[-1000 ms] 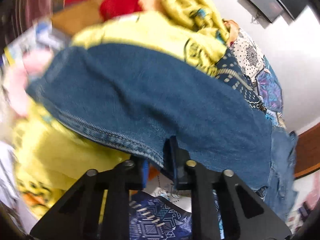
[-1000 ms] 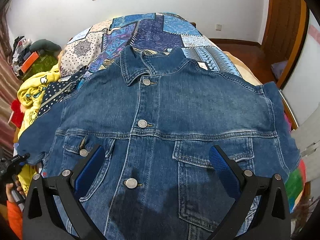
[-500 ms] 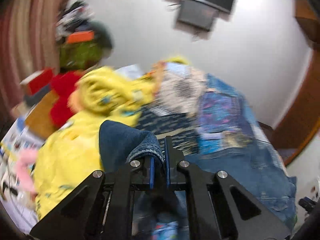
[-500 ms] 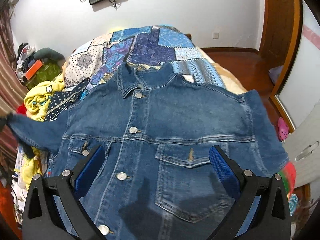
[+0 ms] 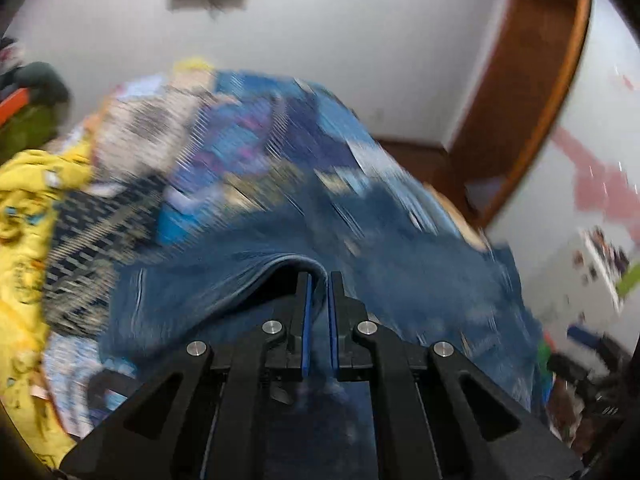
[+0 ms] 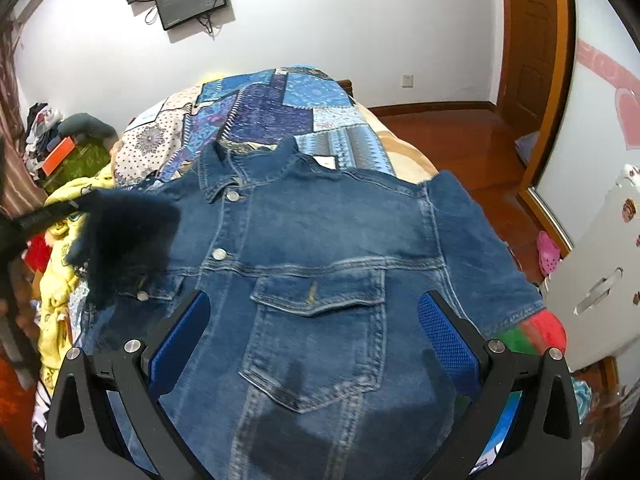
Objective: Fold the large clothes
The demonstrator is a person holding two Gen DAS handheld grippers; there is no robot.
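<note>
Since the earlier frame, left gripper (image 5: 318, 280), clamped on the sleeve (image 5: 256, 276), carries it over the jacket (image 6: 320, 264) at centre frame on the bed (image 6: 280, 108). Right gripper (image 6: 314, 340) hovers spread, empty.

left wrist view: heavy motion smear over the patchwork bedspread (image 5: 256, 152) and denim jacket (image 5: 420, 280), only the gripper frame sharp. right wrist view: crisp, evenly bright under soft indoor light, faint shadows on the jacket's lower front, blurred lifted sleeve (image 6: 124, 236). fisheye bending and dark corners in both.
</note>
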